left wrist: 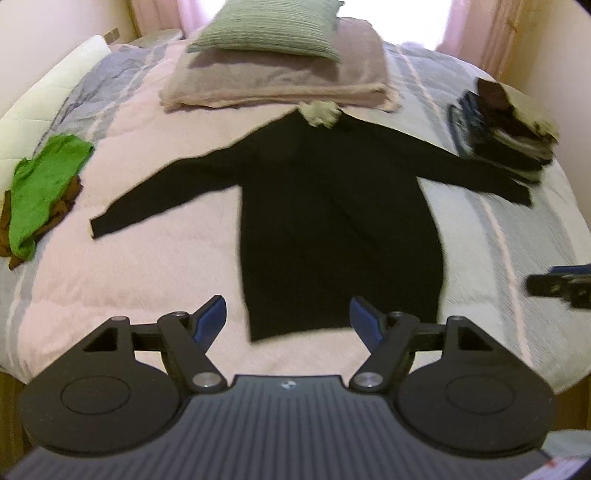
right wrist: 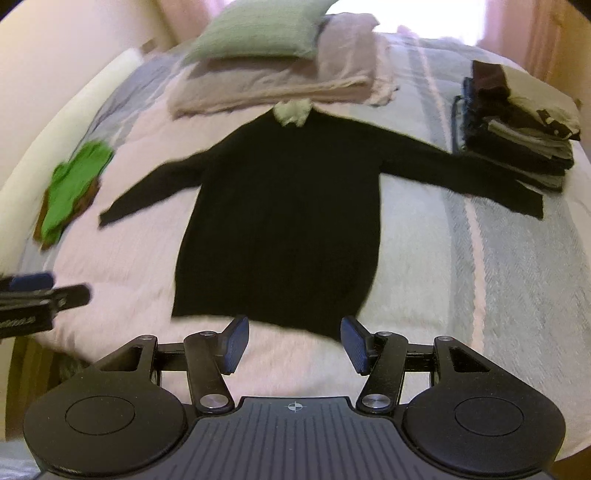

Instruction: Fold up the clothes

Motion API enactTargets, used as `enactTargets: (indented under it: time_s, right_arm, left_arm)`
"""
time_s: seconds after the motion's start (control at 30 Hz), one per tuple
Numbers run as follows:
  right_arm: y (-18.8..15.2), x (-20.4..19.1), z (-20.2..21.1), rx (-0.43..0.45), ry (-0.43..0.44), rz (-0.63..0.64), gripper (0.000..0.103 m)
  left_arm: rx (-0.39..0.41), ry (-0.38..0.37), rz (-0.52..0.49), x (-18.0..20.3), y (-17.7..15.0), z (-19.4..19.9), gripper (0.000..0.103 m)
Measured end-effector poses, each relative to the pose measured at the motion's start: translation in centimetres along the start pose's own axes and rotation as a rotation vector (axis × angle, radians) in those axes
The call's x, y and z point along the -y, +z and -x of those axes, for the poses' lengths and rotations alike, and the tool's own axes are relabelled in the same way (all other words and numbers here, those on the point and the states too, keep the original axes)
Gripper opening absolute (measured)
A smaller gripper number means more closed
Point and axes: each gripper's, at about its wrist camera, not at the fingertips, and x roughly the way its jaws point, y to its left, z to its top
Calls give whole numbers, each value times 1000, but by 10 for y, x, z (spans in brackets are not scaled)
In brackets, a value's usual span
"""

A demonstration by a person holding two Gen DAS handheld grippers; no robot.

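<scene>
Lying flat on bed (left wrist: 147,273): black sweater (left wrist: 332,221).

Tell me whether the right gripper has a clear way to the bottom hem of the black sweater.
Probably yes. The right gripper is open and empty, and the black sweater lies flat with its hem just ahead of the fingers; only bare bedspread lies between.

Black long-sleeved sweater (left wrist: 332,206), plain, no pattern I can make out; a pale yellowish-green collar (left wrist: 319,112) at its 12 o'clock. Bedspread (left wrist: 147,266) under it: pink with grey-blue and white stripes. At 9 o'clock, a bright green garment (left wrist: 44,188) over a brown one. At 12, a sage-green ribbed pillow (left wrist: 269,26) on a mauve folded blanket (left wrist: 280,77). At 2, a stack of folded clothes (right wrist: 517,125): dark brown, cream, grey, black. My gripper pads (left wrist: 212,317) are blue on black arms.
</scene>
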Motion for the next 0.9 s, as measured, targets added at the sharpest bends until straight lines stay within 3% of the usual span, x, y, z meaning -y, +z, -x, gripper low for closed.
enactTargets:
  time_s: [0.2, 0.4, 0.5, 0.63, 0.77, 0.9]
  right_arm:
    - [52, 12, -31, 82, 6, -172, 53]
    - [84, 30, -100, 42, -42, -317, 53]
    - [91, 42, -139, 30, -90, -382, 53]
    - [93, 57, -186, -2, -174, -416, 53]
    - [91, 69, -225, -45, -252, -419, 53]
    - [92, 72, -255, -60, -292, -414, 53]
  left_arm:
    - [27, 36, 129, -92, 35, -56, 74]
    - [-23, -10, 450, -204, 32, -157, 71]
    - [-11, -59, 632, -256, 27, -214, 70]
    - [36, -68, 865, -314, 22, -288, 68]
    - [80, -76, 1058, -355, 16, -346, 64]
    - [97, -79, 1168, -378, 12, -394, 59]
